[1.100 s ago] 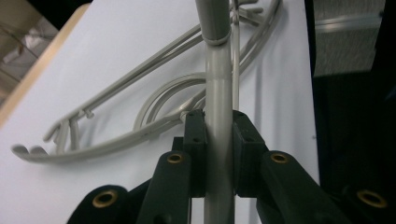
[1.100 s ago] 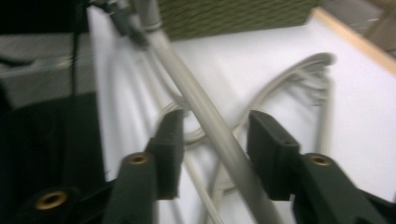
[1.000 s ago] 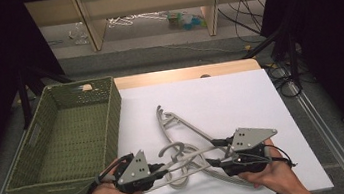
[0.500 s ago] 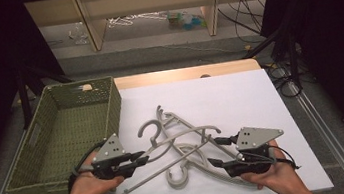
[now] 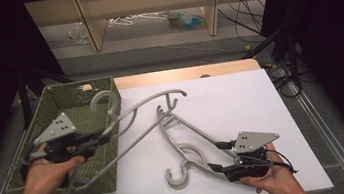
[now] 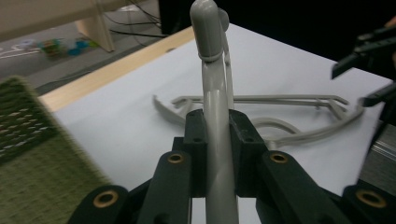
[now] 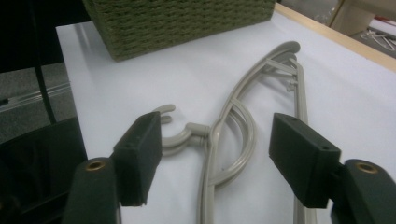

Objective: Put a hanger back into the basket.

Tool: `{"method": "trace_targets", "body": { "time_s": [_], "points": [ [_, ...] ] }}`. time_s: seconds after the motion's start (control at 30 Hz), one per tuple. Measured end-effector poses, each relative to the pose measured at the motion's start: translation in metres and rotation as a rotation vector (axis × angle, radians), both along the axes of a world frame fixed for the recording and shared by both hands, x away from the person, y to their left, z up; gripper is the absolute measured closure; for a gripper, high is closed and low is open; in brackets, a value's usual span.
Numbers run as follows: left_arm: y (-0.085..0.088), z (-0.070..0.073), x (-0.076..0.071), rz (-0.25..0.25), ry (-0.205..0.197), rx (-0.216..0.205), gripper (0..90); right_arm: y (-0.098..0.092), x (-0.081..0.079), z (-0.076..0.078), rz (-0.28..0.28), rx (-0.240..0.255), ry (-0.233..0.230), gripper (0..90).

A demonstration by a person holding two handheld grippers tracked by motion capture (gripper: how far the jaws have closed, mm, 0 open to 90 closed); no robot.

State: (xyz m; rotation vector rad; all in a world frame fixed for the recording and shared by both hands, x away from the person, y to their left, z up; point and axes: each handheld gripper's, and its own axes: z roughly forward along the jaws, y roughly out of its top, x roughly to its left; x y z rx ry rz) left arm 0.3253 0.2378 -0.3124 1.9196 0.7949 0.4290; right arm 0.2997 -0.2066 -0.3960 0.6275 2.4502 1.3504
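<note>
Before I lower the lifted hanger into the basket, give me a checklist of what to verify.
1. Left tool shut on the lifted hanger: ok, pads clamp its neck below the hook.
2. Lifted hanger separated from the hanger on the table: cannot tell, they overlap in the high view.
3. Lifted hanger over the basket: not ok, its hook end is above it, the far arm reaches over the table.
4. Right tool released: ok, jaws have just been opening; the table hanger lies beyond them, pads apart from it.
5. Basket interior free: ok, no items seen inside.
</note>
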Motion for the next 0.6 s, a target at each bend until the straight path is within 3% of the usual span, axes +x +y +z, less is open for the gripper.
{"method": "trace_targets", "body": {
  "time_s": [0.1, 0.13, 0.27, 0.33, 0.4, 0.6],
  "points": [
    [0.012, 0.005, 0.004, 0.044, -0.006, 0.004, 78.8, 0.0, 0.001, -0.002, -0.014, -0.001, 0.011, 33.1],
    [0.026, 0.008, 0.01, 0.088, -0.01, 0.01, 78.8, 0.0, 0.001, -0.005, -0.02, -0.006, 0.025, 32.1],
    [0.041, 0.01, 0.014, 0.127, 0.022, -0.02, 78.7, 0.0, 0.002, -0.008, -0.016, -0.005, 0.024, 32.0],
    [0.061, 0.011, 0.022, 0.183, -0.007, 0.013, 78.8, 0.0, 0.002, -0.009, -0.019, -0.013, 0.036, 31.6],
    [0.068, 0.011, 0.024, 0.203, 0.006, -0.003, 78.8, 0.0, 0.002, -0.01, -0.014, -0.016, 0.043, 31.3],
    [0.095, 0.009, 0.037, 0.264, 0.001, 0.004, 78.7, 0.001, 0.004, -0.013, -0.018, -0.023, 0.054, 28.8]
  ]
}}
